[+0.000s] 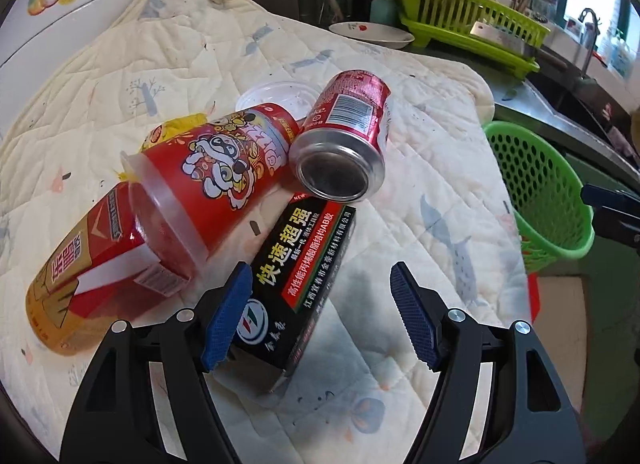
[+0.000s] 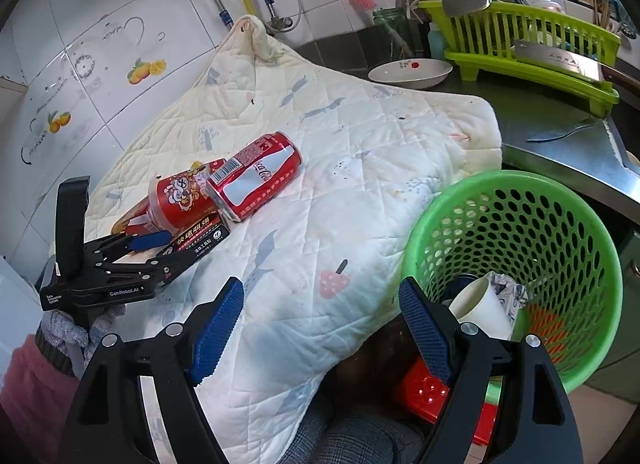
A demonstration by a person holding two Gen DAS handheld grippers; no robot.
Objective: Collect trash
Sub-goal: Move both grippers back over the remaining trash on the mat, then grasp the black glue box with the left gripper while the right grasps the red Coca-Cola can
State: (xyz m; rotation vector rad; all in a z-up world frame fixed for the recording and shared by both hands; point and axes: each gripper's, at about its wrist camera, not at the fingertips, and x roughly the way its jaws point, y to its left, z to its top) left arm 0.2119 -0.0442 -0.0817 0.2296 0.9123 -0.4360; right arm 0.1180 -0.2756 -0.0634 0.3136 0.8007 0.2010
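Left wrist view, black glue box (image 1: 298,288) with yellow lettering, between parted jaws, right jaws parted

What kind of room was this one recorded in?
Most likely a home kitchen: a green dish rack holding a metal bowl, knives against the tiled wall, and a steel sink edge beside the quilted cloth.

Each claw is matte black plastic with triangular cut-outs in its arms, round silver screws at the joints, and blue textured pads on the fingers. The left claw (image 2: 160,248) carries white lettering, "GenRobot.AI", on its body and an upright black block. The right claw (image 2: 320,328) looks identical. A grey knitted glove (image 2: 76,330) and pink sleeve (image 2: 28,384) show at near left.
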